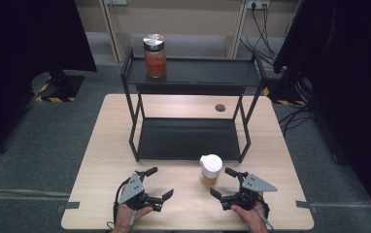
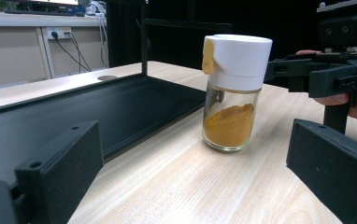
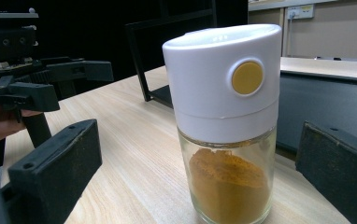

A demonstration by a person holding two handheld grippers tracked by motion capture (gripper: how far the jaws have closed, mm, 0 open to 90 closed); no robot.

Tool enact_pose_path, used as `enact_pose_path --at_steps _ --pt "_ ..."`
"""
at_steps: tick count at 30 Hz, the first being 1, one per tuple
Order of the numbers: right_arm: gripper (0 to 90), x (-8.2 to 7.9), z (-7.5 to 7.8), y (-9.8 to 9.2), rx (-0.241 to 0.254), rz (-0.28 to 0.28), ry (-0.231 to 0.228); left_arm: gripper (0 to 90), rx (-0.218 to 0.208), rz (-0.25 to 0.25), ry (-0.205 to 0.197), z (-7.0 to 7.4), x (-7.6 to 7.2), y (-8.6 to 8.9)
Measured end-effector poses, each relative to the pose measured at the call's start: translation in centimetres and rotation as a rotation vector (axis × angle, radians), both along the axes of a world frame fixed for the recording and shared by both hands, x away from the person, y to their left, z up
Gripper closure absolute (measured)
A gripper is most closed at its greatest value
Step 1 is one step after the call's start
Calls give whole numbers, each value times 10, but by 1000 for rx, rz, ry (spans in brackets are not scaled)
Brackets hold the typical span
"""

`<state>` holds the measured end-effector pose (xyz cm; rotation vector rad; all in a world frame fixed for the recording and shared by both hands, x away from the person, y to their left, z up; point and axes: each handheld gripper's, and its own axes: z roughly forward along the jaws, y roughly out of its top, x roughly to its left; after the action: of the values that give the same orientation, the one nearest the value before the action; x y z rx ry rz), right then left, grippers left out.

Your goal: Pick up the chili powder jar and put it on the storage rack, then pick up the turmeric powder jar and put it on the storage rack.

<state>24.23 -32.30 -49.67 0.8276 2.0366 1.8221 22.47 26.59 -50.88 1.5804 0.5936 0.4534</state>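
Currently catalogued, one tabletop with five items.

Item 1: spice jar (image 1: 211,169), glass body, white cap, yellow-orange powder filling the lower part. It stands upright on the table (image 1: 101,160), just in front of the rack's lower shelf and close to the right gripper. Untouched by either gripper.

Item 2: right gripper (image 1: 224,182), jaws wide and empty. In the right gripper view the jar (image 3: 228,126) stands between the two jaws, nearer the right one, with nothing yet in contact.

Item 3: left gripper (image 1: 161,182), jaws wide and empty, held low over the table's near edge, well to the left of the jar. Its camera looks toward the jar (image 2: 232,93) from the side.

Item 4: rack (image 1: 189,104), black, two shelves. Lower shelf bare.

Item 5: red jar (image 1: 155,56), metal lid, on the rack's top shelf at the left.

Handling note, as judged: the step appears to be a grasp of the spice jar by the right gripper. Ease forward until the jar sits centred between the jaws, close on the glass below the cap rather than on the cap itself, and keep it upright so it does not tip.

Pose: both hands enter from the near edge, wrists low, grippers pointing forward and angled slightly inward.
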Motion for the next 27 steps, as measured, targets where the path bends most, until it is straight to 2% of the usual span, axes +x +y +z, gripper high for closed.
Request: enact_pose_path --at_steps 14,27 --pt "7 0 0 0 2 -4 -1 31 -6 7 7 -1 0 1" --pt "7 -3 2 5 -13 -44 -9 31 -9 6 15 -2 0 1"
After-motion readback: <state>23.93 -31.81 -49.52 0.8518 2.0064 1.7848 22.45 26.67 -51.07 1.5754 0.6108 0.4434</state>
